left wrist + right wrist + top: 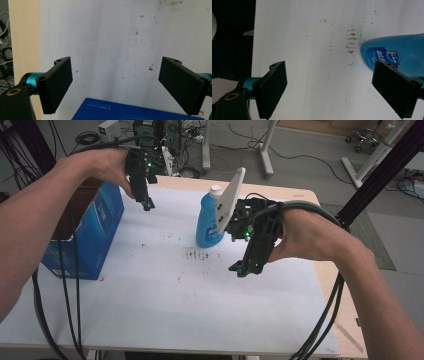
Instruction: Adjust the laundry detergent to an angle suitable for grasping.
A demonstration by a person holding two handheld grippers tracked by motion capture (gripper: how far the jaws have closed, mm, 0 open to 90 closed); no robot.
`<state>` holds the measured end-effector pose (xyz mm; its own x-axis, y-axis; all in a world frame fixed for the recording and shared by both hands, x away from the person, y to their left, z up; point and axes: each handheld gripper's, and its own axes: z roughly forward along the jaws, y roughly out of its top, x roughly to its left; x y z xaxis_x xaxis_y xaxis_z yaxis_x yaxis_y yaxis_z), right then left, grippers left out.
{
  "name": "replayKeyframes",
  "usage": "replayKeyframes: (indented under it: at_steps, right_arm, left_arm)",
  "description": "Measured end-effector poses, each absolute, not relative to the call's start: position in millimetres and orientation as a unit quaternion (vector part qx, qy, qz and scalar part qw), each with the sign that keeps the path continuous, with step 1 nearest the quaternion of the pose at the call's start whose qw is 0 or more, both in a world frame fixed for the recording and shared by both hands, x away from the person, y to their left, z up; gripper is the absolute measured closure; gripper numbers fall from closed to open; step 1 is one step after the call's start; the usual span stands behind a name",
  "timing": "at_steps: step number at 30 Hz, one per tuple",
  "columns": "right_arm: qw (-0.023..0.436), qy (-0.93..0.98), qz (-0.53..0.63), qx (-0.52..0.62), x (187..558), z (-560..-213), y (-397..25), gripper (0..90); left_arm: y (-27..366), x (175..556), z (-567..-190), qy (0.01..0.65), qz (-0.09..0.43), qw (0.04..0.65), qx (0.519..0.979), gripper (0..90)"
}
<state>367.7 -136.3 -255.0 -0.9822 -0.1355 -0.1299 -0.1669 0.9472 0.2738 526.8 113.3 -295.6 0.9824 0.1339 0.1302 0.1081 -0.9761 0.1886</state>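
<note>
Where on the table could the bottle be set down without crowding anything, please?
The near half of the white table lies bare, in front of the blue box and blue bottle. The strip between them is open but stained. The far-left corner is crowded.

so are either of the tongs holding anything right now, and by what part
Nothing is held. The left tongs are open over the white table near the blue cardboard box; the right tongs are open beside the blue plastic bottle, not touching it.

High cam looks down on table point(165, 310); both gripper cams face its white top close-up.
</note>
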Motion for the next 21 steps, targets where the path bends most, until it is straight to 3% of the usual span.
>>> replayKeyframes:
  at_steps: [21]
  right_arm:
    - [0.06,0.985,0.141,-0.08,356,-250,-141,12.2]
  left_arm:
    - [89,478,-298,0.155,0.075,0.195,0.965,11.9]
